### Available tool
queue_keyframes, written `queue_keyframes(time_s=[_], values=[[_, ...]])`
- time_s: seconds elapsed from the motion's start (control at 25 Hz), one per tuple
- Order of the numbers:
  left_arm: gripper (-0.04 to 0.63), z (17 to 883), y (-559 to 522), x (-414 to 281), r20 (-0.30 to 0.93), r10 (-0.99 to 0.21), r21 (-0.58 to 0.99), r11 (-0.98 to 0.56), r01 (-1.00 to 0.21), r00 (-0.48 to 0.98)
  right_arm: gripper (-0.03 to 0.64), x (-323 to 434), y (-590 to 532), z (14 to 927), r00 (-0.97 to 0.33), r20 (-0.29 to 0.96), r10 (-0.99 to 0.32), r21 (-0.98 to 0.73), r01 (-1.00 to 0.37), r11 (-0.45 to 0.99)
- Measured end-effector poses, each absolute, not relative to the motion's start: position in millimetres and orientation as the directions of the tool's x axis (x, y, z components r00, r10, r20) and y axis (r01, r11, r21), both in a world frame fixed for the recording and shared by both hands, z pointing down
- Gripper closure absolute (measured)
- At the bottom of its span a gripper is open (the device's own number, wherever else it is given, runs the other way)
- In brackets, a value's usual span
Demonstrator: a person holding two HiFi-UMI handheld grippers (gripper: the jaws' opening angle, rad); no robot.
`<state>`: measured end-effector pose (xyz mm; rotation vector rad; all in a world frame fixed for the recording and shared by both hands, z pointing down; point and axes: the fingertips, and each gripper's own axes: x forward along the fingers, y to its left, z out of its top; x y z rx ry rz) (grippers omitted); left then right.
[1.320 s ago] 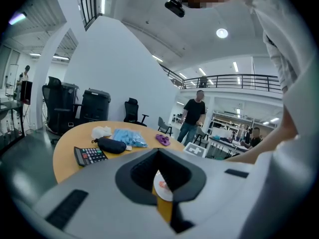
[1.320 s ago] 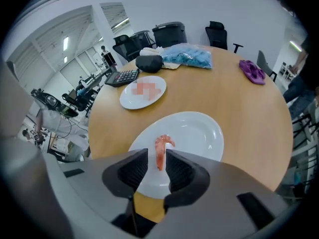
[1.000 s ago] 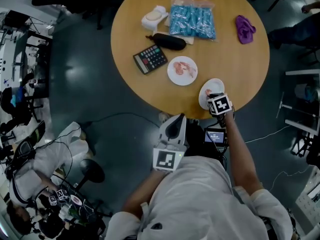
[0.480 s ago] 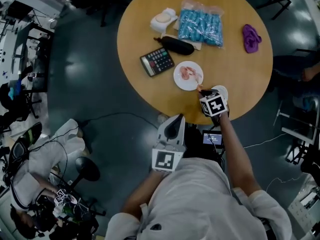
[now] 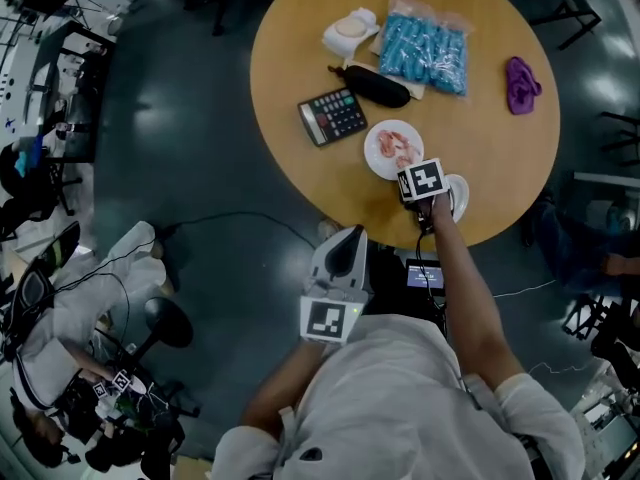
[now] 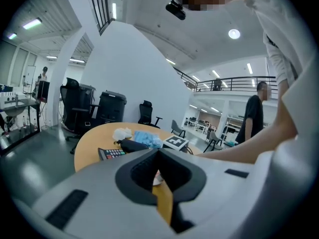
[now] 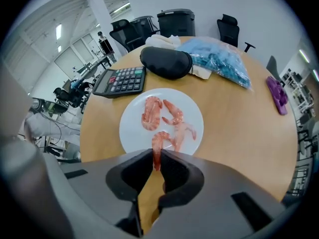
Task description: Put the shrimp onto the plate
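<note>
We hold the left tool (image 6: 158,152) low and close to the body, off the counter's (image 5: 300,58) near edge, its jaws drawn together on nothing; we judge it is parked there because this step needs only one tool, and there it stays out of the other arm's way. Further in on the counter lies a calculator (image 5: 333,116), just left of the white plate (image 7: 132,128), near enough that any sideways swing could knock it. Three shrimps (image 7: 151,112) already lie on the plate, grouped round its middle and right, which leaves bare white along the left and the near rim. The right tool (image 7: 156,166) hangs over that near rim with its jaws pinched narrow on one more shrimp (image 7: 156,146), gripped by one end so the curled body sticks out ahead of the tips and over the plate (whether it touches the plate yet we cannot tell). Held this way, it should drop clear of the jaws once they part. Our reading is that the carry is nearly over and the release is what remains: lower a little, open, and lift straight back. Just right of the tool a small white dish (image 5: 461,200) sits at the counter's edge, and a purple thing (image 5: 521,83) lies well apart, toward the counter's right side.
</note>
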<state>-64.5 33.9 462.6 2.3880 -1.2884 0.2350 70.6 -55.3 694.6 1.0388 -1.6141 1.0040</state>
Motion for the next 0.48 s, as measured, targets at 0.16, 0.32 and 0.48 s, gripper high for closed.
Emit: queue_keyframes(time_s=[0.16,0.32,0.48], values=[[0.589,464,35,-65,0.338,-0.759,0.256,-0.496,-0.83,0.557,0.561,70,-65,697,-0.209,0.964,-0.167,-0.154,-0.944,0.293],[0.589,465,36,-63,0.335,-0.759,0.263,-0.494,-0.829,0.558,0.56,66,-76,699,-0.247,0.951,-0.184,-0.19,-0.941,0.281],[0.589,466,38,-63,0.333,-0.761,0.266,-0.491,-0.83,0.557,0.558,66,-77,696,-0.276,0.938,-0.211,-0.218,-0.94,0.261]])
